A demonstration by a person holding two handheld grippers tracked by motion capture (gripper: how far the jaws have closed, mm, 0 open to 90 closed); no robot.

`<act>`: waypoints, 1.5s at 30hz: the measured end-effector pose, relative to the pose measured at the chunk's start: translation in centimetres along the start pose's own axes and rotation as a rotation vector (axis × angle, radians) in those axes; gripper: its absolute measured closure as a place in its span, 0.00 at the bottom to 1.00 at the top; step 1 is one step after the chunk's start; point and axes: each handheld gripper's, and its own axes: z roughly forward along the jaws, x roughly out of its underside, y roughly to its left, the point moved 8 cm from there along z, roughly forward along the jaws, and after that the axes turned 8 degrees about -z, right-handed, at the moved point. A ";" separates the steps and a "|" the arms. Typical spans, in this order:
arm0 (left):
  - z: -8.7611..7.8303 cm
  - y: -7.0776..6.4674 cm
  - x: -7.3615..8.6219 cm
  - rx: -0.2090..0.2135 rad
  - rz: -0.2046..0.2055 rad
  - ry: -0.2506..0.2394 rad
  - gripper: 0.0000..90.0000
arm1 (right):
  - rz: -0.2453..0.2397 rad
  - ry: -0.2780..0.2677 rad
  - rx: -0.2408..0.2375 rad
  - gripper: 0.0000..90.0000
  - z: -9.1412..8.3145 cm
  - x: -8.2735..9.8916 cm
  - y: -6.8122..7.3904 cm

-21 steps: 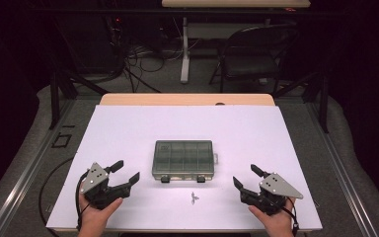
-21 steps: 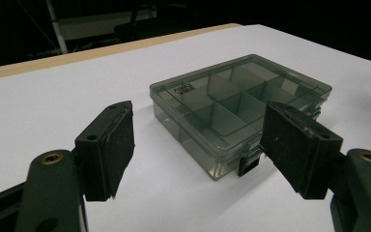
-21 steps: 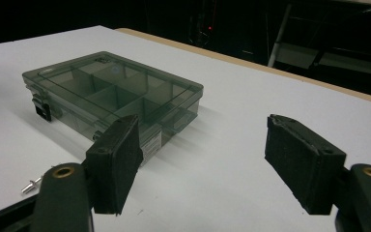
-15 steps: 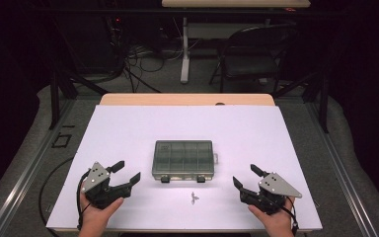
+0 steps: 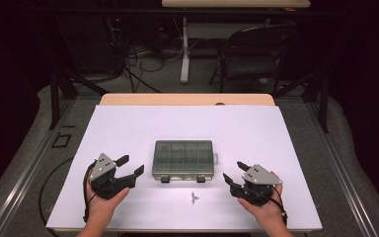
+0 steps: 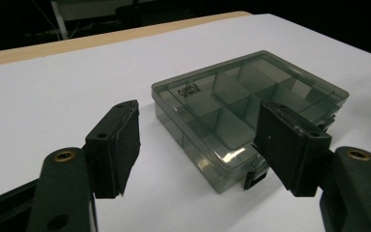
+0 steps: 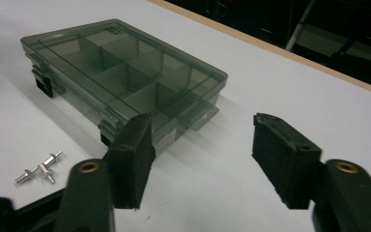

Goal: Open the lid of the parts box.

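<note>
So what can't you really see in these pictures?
- Inside the smoky grey see-through plastic compartment box: the closed tinted lid dims it in every view, so whether the compartments hold anything is unclear.
- The tiny silver metal screws: too small in the high view to count; the right gripper view shows two or three.
- The dark raised lettering on the lid: too small to read in the left gripper view.
- The box's far side: hidden by the box.
</note>
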 end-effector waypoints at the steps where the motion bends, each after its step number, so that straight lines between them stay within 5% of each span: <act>1: 0.3 0.2 0.1 0.002 -0.006 0.006 0.37 | -0.008 -0.002 -0.007 0.47 0.2 -0.2 0.1; 6: 1.3 0.7 0.1 0.006 -0.022 0.039 0.41 | -0.037 -0.028 -0.015 0.53 1.2 -1.4 0.3; 12: 2.7 1.2 -0.7 0.004 -0.082 0.053 0.49 | 0.003 -0.012 -0.012 0.57 3.4 -2.0 -0.4; 21: 4.3 1.3 -0.5 0.019 -0.101 0.104 0.61 | 0.038 0.082 -0.066 0.66 5.6 -1.5 -0.2; 25: 4.1 1.2 0.3 0.013 -0.045 0.113 0.64 | 0.048 0.091 -0.083 0.64 5.7 -0.8 0.2; 29: 3.8 1.4 0.8 0.013 -0.031 0.096 0.63 | 0.051 0.096 -0.081 0.63 5.7 -0.4 0.2; 34: 3.4 1.7 1.3 0.047 -0.049 0.114 0.62 | 0.041 0.079 -0.122 0.65 5.5 0.1 0.4; 37: 3.4 1.9 1.7 0.079 -0.075 0.110 0.60 | 0.076 0.063 -0.159 0.71 5.5 0.3 0.6; 45: 3.7 1.3 2.5 0.124 -0.109 0.152 0.75 | 0.053 0.089 -0.165 0.83 5.3 0.7 1.0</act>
